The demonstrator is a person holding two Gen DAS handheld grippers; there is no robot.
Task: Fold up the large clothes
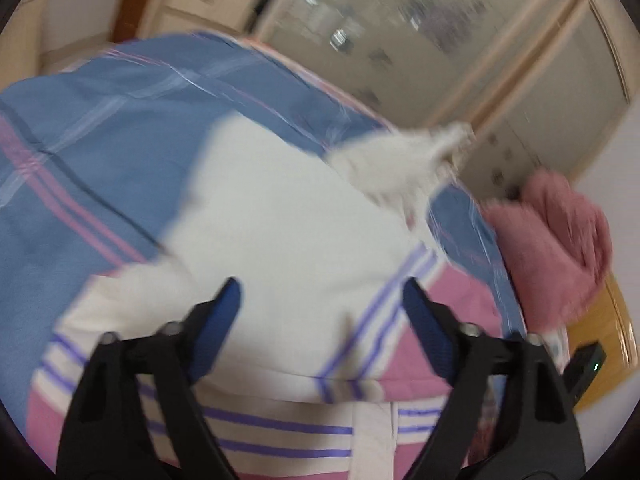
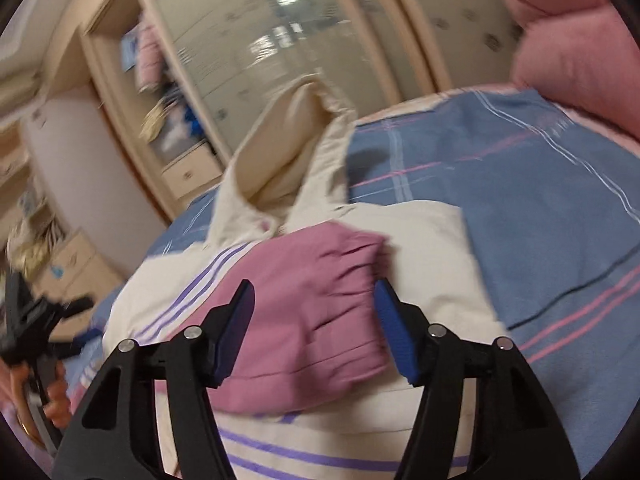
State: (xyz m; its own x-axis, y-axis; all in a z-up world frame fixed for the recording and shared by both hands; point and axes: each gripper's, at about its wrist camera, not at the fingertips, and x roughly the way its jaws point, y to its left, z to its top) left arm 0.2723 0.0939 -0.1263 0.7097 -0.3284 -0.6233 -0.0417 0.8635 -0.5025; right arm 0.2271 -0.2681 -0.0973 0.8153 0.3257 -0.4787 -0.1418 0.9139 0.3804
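A cream and pink hooded jacket with purple stripes (image 1: 280,240) lies on a bed with a blue plaid sheet (image 1: 100,140). In the right wrist view the jacket (image 2: 420,248) shows a pink sleeve with an elastic cuff (image 2: 312,300) folded across its body, and its cream hood (image 2: 280,152) stands up at the far end. My left gripper (image 1: 320,300) is open and empty just above the jacket. My right gripper (image 2: 316,304) is open, its fingers on either side of the pink sleeve, above it. The left gripper also shows at the left edge of the right wrist view (image 2: 28,320), held by a hand.
A pink blanket (image 1: 560,240) is bunched at the bed's far side; it also shows in the right wrist view (image 2: 576,48). A wardrobe with frosted sliding doors (image 2: 280,40) stands behind the bed. Cream drawers (image 2: 192,172) and cluttered shelves are at the left.
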